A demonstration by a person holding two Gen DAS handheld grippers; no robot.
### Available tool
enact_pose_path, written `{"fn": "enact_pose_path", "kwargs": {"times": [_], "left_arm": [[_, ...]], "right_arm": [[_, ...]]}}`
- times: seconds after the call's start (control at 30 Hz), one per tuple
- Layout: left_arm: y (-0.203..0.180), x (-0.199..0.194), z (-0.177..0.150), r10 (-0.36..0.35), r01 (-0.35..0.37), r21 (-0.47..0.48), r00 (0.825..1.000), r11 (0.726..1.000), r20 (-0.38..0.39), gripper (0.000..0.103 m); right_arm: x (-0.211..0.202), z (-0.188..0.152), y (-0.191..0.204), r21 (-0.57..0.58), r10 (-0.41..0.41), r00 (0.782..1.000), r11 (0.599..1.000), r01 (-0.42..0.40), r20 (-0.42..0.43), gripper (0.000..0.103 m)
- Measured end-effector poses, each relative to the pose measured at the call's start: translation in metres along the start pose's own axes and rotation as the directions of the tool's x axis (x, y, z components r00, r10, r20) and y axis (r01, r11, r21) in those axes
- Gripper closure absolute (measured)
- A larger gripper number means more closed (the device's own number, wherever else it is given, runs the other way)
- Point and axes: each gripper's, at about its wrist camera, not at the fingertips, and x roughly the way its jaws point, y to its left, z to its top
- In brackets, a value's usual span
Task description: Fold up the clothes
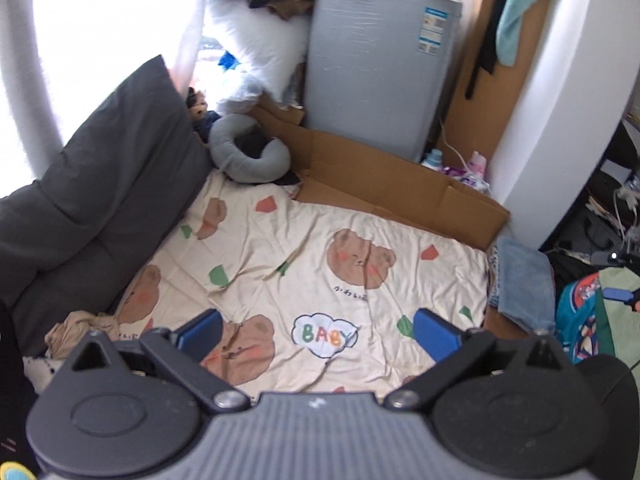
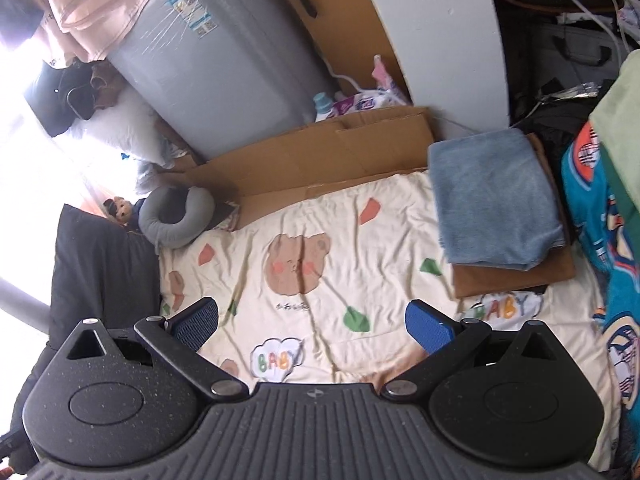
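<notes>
Here both claws are released and carry nothing: the left claw (image 1: 318,330) and the right claw (image 2: 312,322) hang with their blue pads wide apart above the cream bedsheet (image 1: 280,240) with bear prints. One step seems finished, because a folded blue cloth (image 2: 496,200) lies on a folded brown piece (image 2: 516,276) at the right edge of the bed, just beside the flat cardboard (image 2: 320,152). The next garment is probably the crumpled beige cloth (image 1: 80,330) at the left side of the sheet, touching the dark grey cushion (image 1: 100,168). The step in hand looks like a pause between items. The next move calls for the left claw to reach to that cloth, grasp an edge, and pull it to the free middle of the sheet for spreading.
</notes>
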Motion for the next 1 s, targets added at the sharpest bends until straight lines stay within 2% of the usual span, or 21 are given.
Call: {"fn": "enact_pose_path", "kwargs": {"times": [0.2, 0.47, 0.7, 0.87, 1.0], "left_arm": [[0.023, -0.001, -0.01, 0.018, -0.018, -0.063, 1.0, 0.998, 0.009, 0.0], [0.034, 0.013, -0.026, 0.03, -0.029, -0.138, 1.0, 0.99, 0.006, 0.0], [0.026, 0.024, -0.043, 0.041, -0.04, -0.171, 0.999, 0.984, 0.004, 0.0], [0.015, 0.033, -0.052, 0.062, -0.062, -0.159, 0.998, 0.985, -0.005, 0.0], [0.004, 0.047, -0.056, 0.044, -0.048, -0.171, 0.999, 0.984, -0.026, 0.0]], "right_arm": [[0.014, -0.01, 0.018, -0.039, 0.013, 0.999, 0.999, -0.014, -0.033, 0.0], [0.029, -0.039, 0.03, -0.111, -0.058, 0.994, 0.993, 0.047, -0.098, 0.0], [0.031, -0.06, 0.044, -0.189, -0.104, 0.988, 0.979, 0.082, -0.113, 0.0], [0.033, -0.072, 0.052, -0.246, -0.137, 0.984, 0.964, 0.105, -0.117, 0.0], [0.034, -0.082, 0.056, -0.296, -0.156, 0.98, 0.949, 0.112, -0.127, 0.0]]}}
